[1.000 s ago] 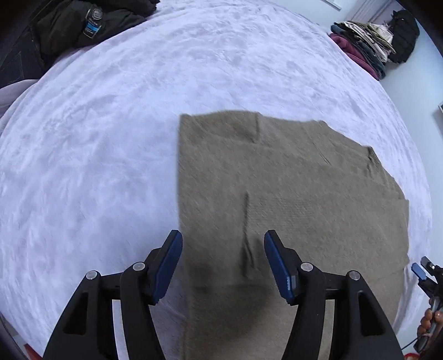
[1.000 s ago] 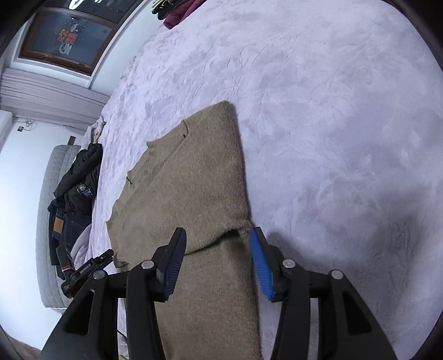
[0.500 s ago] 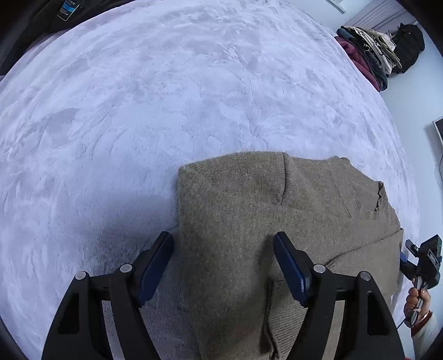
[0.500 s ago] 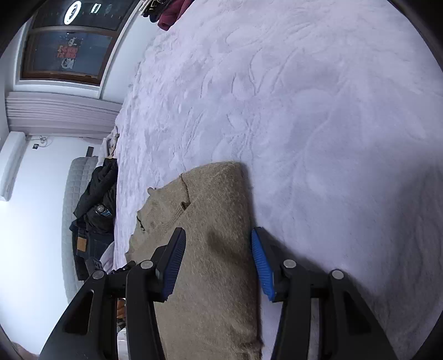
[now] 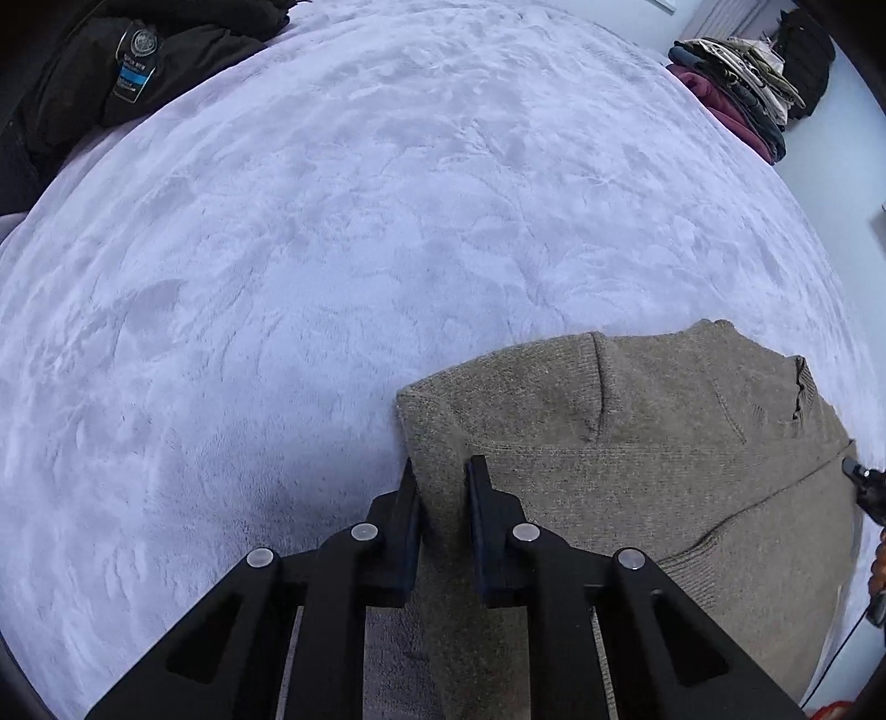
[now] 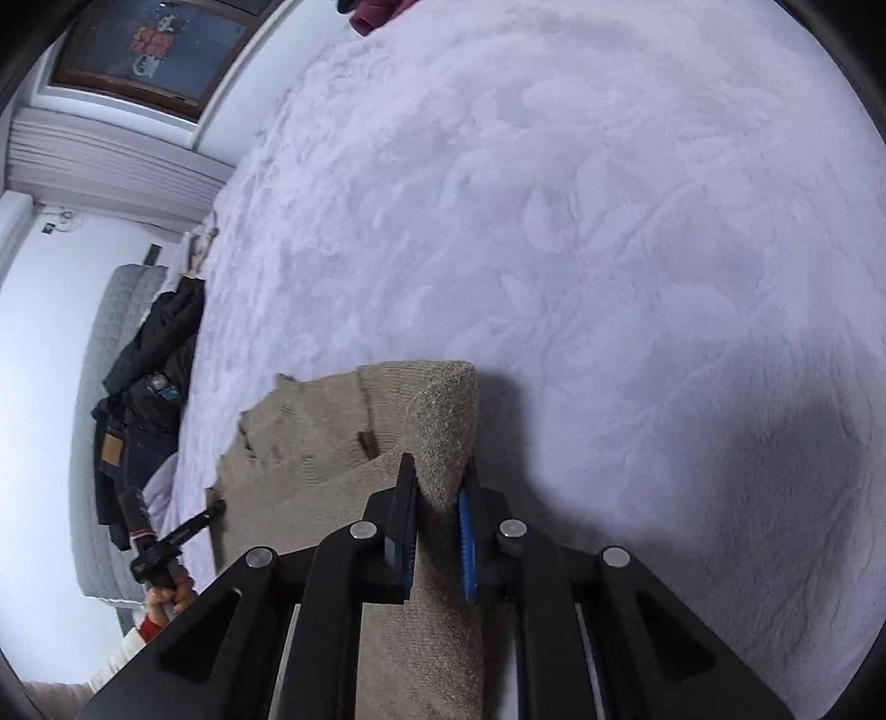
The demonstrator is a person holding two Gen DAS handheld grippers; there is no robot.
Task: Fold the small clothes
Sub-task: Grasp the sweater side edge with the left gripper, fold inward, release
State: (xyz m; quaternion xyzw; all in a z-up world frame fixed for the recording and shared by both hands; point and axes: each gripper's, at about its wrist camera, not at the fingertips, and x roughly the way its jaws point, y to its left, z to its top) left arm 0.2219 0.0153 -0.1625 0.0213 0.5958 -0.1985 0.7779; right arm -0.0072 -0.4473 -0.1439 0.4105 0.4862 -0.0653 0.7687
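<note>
A tan knitted sweater [image 5: 637, 471] lies folded on a pale lilac plush bedspread [image 5: 360, 249]. My left gripper [image 5: 441, 476] has its jaws closing, and its pads pinch the sweater's left edge near the far corner. In the right wrist view the same tan sweater [image 6: 332, 443] bunches up between the blue pads of my right gripper [image 6: 437, 482], whose jaws are closing and press on its right folded edge. The other gripper and the hand holding it [image 6: 166, 559] show at the lower left there.
Dark jackets [image 5: 127, 66] are heaped at the far left of the bed. A stack of folded clothes [image 5: 742, 88] sits at the far right corner. A grey padded headboard [image 6: 105, 421] and a window [image 6: 155, 44] stand beyond the bedspread.
Both grippers moved down onto the sweater's far corners and went from wide open to pinching the fabric. The cloth now bunches between each pair of pads.
</note>
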